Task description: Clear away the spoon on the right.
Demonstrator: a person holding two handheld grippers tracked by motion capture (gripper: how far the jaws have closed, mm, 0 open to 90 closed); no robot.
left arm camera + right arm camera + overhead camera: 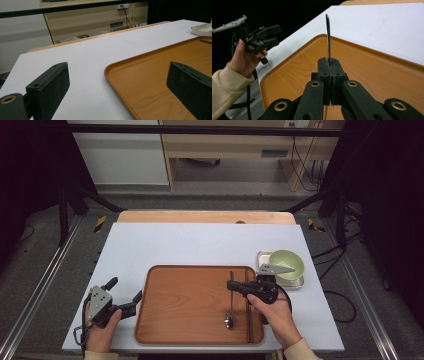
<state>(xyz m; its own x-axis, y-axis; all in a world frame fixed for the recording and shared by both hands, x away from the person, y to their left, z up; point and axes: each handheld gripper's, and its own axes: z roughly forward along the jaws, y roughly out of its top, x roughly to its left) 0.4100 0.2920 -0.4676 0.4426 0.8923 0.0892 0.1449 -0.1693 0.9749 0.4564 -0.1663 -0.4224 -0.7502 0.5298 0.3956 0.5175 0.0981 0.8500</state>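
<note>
Spoon point(230, 295) handle clamped between closed jaws of right hand-held gripper point(231, 285), bowl end resting on wooden tray point(185, 305). Left hand-held gripper point(125, 295) held open at tray's left edge.

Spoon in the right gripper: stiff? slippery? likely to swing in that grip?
The spoon looks like metal, so probably stiff. The right gripper clamps its thin handle well above the bowl, so it may pivot. The smooth handle could slip between the pads.

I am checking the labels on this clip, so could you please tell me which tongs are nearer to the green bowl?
The right tongs: they grip the spoon just left of the green bowl. The left tongs are beyond the tray's far left edge.
</note>
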